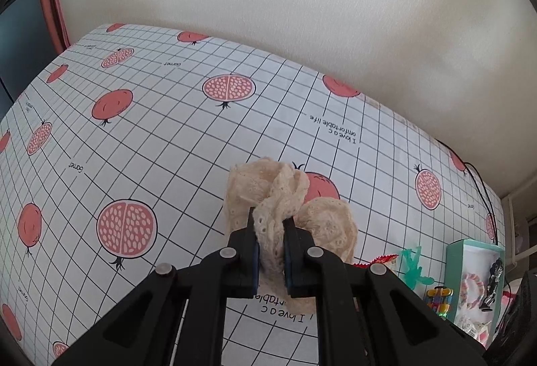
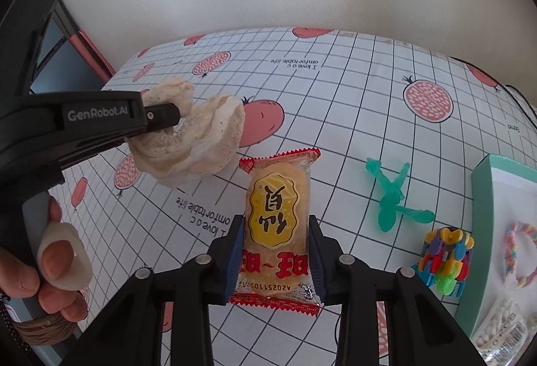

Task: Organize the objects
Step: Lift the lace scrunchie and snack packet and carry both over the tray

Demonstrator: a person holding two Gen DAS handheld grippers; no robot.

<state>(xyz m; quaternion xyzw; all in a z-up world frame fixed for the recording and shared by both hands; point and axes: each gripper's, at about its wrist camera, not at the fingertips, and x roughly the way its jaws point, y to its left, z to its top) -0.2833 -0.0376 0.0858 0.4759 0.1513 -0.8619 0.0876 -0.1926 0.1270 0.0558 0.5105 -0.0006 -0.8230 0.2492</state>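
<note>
Left gripper [image 1: 268, 231] clamped on cream lace cloth [image 1: 285, 198]; right gripper [image 2: 277, 231] clamped on rice cracker packet [image 2: 277, 231] above worktop [image 2: 352, 117].

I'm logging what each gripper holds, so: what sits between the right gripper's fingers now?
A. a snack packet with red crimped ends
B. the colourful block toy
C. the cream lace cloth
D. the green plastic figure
A: the right gripper has its fingers closed on the sides of the snack packet, while the lace cloth is pinched by the left gripper.
</note>
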